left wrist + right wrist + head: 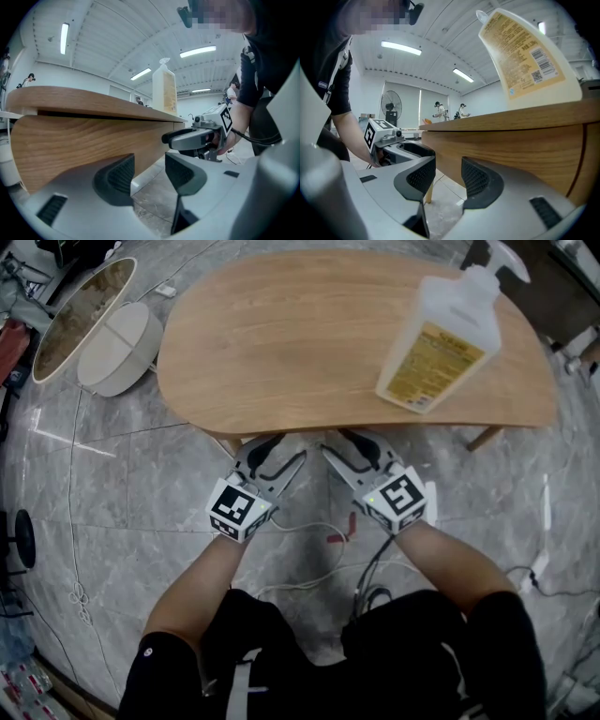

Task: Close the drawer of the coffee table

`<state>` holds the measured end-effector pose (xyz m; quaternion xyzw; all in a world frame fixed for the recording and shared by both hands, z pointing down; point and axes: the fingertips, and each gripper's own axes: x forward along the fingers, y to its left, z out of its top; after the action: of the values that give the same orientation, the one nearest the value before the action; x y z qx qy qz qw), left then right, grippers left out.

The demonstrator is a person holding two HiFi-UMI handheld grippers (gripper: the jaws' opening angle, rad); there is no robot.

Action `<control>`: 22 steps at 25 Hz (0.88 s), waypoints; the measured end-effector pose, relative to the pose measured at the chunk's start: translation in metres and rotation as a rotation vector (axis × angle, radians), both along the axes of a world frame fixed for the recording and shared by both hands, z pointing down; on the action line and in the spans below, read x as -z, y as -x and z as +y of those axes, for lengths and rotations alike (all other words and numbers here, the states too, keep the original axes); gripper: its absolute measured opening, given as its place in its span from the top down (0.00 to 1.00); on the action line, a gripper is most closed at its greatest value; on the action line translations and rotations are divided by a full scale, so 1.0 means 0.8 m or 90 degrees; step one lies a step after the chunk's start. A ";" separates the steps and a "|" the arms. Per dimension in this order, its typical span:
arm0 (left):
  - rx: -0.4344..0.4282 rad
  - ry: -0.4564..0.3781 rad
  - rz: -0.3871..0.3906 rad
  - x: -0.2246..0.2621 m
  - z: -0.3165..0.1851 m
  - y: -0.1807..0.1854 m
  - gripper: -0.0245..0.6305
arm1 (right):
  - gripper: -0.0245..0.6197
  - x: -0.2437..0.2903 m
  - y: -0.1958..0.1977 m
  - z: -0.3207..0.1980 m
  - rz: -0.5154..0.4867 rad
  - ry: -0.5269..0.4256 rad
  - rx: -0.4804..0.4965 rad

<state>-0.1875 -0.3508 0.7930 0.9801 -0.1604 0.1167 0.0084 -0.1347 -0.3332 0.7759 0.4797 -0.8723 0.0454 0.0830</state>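
The wooden coffee table [309,343] fills the upper half of the head view. Its drawer front [84,140] is a wood panel under the top with a dark gap above it, and it also shows in the right gripper view [525,150]. From above, no part of the drawer juts past the top's near edge. My left gripper [281,452] and right gripper [345,444] sit side by side at that edge, pointing at the panel. The left gripper [149,171] is open and holds nothing. The right gripper [448,176] is open too. Whether any finger touches the panel I cannot tell.
A big pump bottle with a yellow label [445,338] stands on the right part of the top. A round white stool [117,348] and an oval tray [80,315] are at the left. Cables [309,540] run over the grey stone floor beneath my hands.
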 end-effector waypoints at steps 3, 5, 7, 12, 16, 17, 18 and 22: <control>-0.040 -0.024 -0.006 -0.001 0.024 -0.003 0.68 | 0.73 -0.003 0.012 0.018 -0.003 0.011 0.028; -0.052 -0.014 0.010 0.008 0.038 -0.005 0.68 | 0.73 0.002 0.019 0.031 -0.003 0.009 0.045; -0.056 0.001 0.032 0.025 0.049 -0.007 0.68 | 0.73 0.015 0.024 0.046 -0.006 0.002 0.059; -0.046 0.022 0.067 0.105 0.072 -0.007 0.68 | 0.73 0.104 0.013 0.085 -0.069 -0.022 0.040; -0.036 0.036 0.062 0.185 0.109 0.010 0.68 | 0.73 0.190 0.004 0.128 -0.097 -0.022 -0.005; -0.029 0.041 0.061 0.205 0.113 0.012 0.68 | 0.73 0.211 0.002 0.134 -0.093 -0.025 -0.012; -0.023 0.044 0.061 0.226 0.116 0.013 0.68 | 0.73 0.232 0.000 0.139 -0.089 -0.027 -0.018; -0.026 0.058 0.060 0.300 0.137 0.014 0.68 | 0.73 0.314 0.000 0.161 -0.101 -0.024 -0.054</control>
<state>-0.1990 -0.2415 0.5526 0.9863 -0.1339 0.0776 0.0578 -0.1347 -0.2041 0.5245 0.5129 -0.8556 0.0701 0.0028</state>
